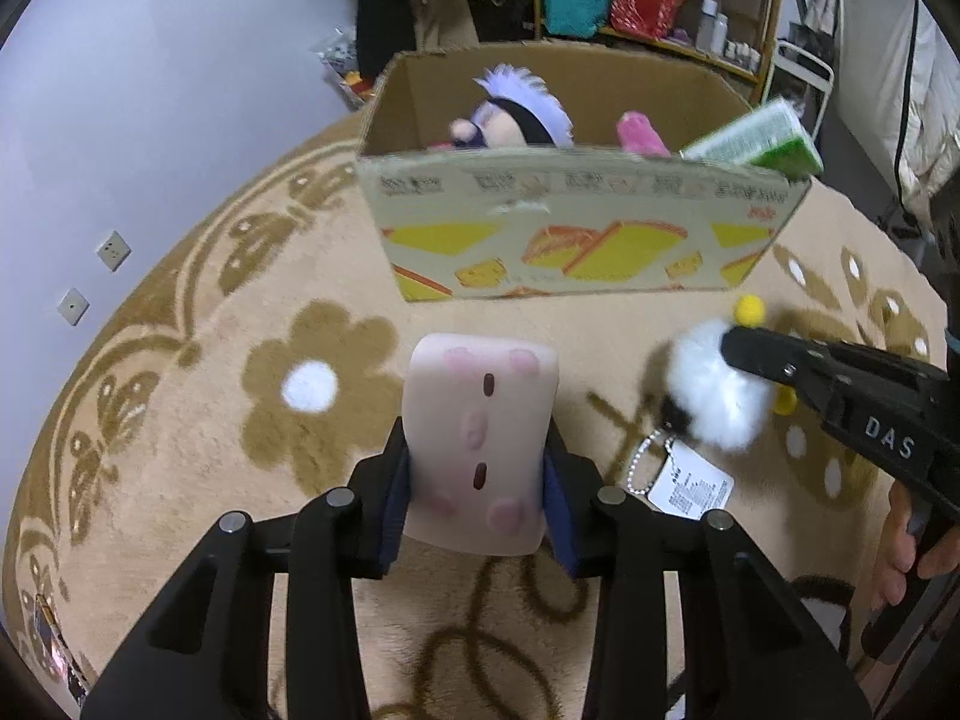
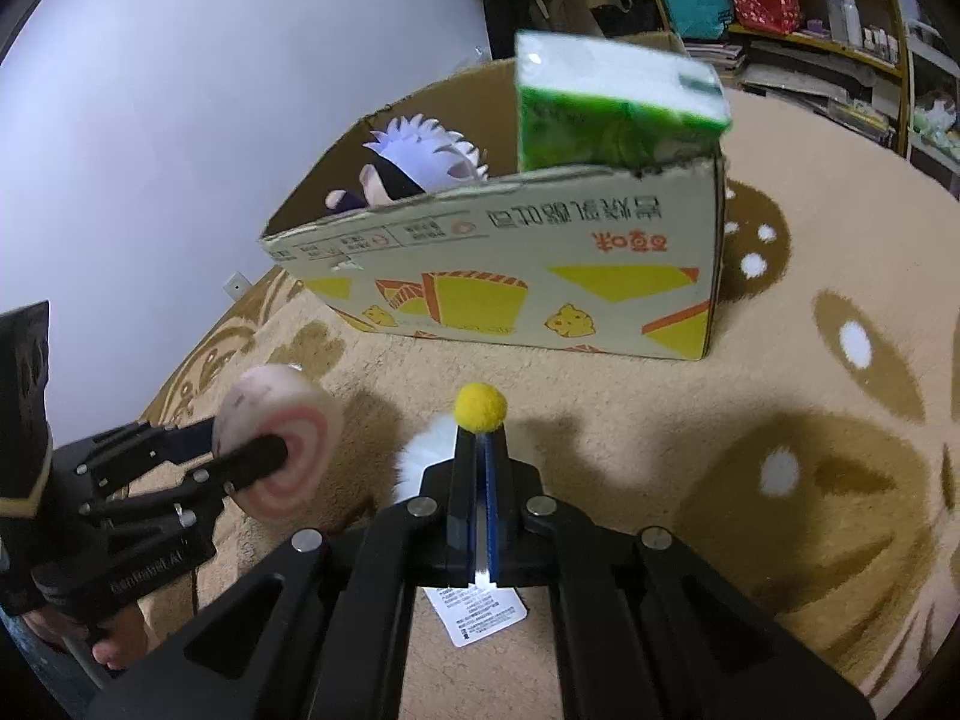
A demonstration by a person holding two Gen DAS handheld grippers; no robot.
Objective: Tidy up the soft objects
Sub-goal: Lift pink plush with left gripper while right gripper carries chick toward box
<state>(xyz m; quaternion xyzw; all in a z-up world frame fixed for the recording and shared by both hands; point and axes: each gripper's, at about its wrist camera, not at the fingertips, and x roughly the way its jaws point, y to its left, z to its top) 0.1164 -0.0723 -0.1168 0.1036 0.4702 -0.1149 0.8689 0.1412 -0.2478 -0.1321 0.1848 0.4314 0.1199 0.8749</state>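
A patterned tan rug (image 1: 198,276) covers the floor, and on its far side stands an open cardboard box (image 1: 570,228) holding a white-haired doll (image 1: 516,114), a pink toy (image 1: 642,132) and a green tissue pack (image 2: 612,114) at its right end. Nearer, the left gripper (image 1: 477,456) is clamped on a pale pink cushion toy (image 1: 480,420). To its right, the right gripper (image 2: 479,450) is pinched nearly closed on a white fluffy toy (image 1: 714,396) with a yellow pompom (image 2: 480,408) and a paper tag (image 1: 693,486).
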